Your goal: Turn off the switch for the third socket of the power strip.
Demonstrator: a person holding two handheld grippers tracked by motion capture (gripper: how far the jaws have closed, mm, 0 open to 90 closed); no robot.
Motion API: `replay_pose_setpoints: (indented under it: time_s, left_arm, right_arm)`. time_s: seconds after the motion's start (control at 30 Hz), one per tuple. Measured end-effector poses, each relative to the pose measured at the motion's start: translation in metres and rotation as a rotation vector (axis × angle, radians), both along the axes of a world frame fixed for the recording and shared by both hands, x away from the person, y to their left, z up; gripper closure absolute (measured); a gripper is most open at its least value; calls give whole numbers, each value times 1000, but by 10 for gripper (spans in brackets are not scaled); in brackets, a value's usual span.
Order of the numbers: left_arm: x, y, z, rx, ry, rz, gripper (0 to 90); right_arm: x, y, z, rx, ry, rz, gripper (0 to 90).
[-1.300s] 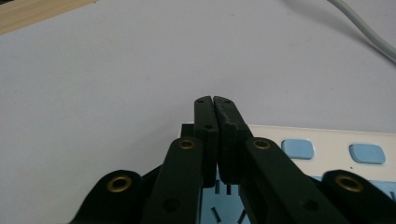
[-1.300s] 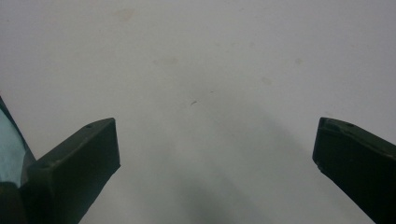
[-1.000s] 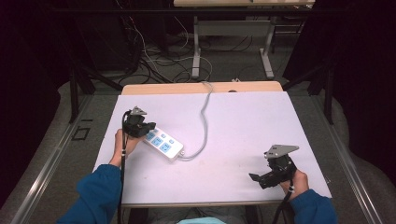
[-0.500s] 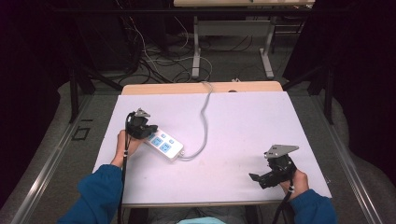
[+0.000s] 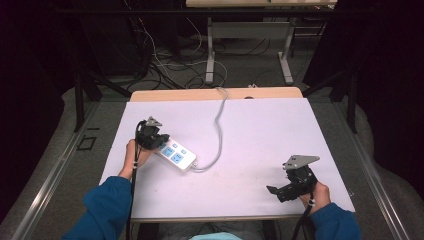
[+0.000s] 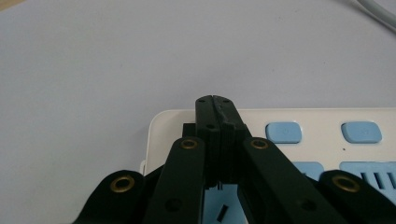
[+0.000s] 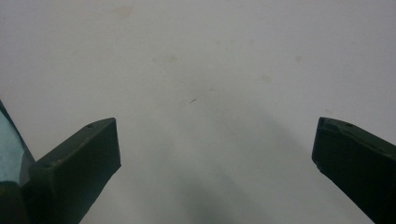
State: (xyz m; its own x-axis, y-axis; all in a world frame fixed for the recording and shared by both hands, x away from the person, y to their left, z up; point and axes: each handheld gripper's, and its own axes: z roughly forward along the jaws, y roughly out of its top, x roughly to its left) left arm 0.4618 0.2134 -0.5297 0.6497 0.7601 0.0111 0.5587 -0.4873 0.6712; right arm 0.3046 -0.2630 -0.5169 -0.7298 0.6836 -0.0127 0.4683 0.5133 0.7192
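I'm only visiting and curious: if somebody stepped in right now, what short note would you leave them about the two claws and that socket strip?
Left gripper: jaws shut, tips over the end of the white power strip, nothing clamped.
Right gripper: jaws open, empty, near the table's front right corner.
Strip lies on the left half, cable trailing off the far edge.
Done: left gripper brought to the strip.
Left: probably pressing a blue switch; whether it touches yet is unclear.

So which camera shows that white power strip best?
The high view: the whole power strip lies on the table, cord trailing away, with the left hand-held gripper at its end. The left gripper view shows one end close up, blue buttons included, behind shut jaws. The right gripper view looks at bare table.
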Motion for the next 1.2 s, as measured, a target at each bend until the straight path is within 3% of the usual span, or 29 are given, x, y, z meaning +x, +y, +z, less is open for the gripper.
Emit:
replay_pose_setpoints:
  time_s: [0.07, 0.13, 0.27, 0.47, 0.53, 1.2]
  left_arm:
    - [0, 0, -1, -12, -11, 9, 900]
    - [0, 0, 0, -2, 1, 0, 900]
    - [0, -2, -1, 6, -21, 9, 900]
    - [-1, -2, 1, 19, 0, 1, 900]
    - [-1, -3, -1, 17, -23, 7, 900]
    - [-2, -5, -1, 32, -29, 9, 900]
  right_arm:
    - [0, 0, 0, -4, -5, -3, 5]
    - [0, 0, 0, 0, 0, -1, 5]
    - [0, 0, 0, -3, -4, -4, 6]
    - [0, -1, 0, -4, -9, 0, 6]
    - [0, -1, 0, -4, -7, -2, 6]
    - [0, -1, 1, -8, -4, 2, 7]
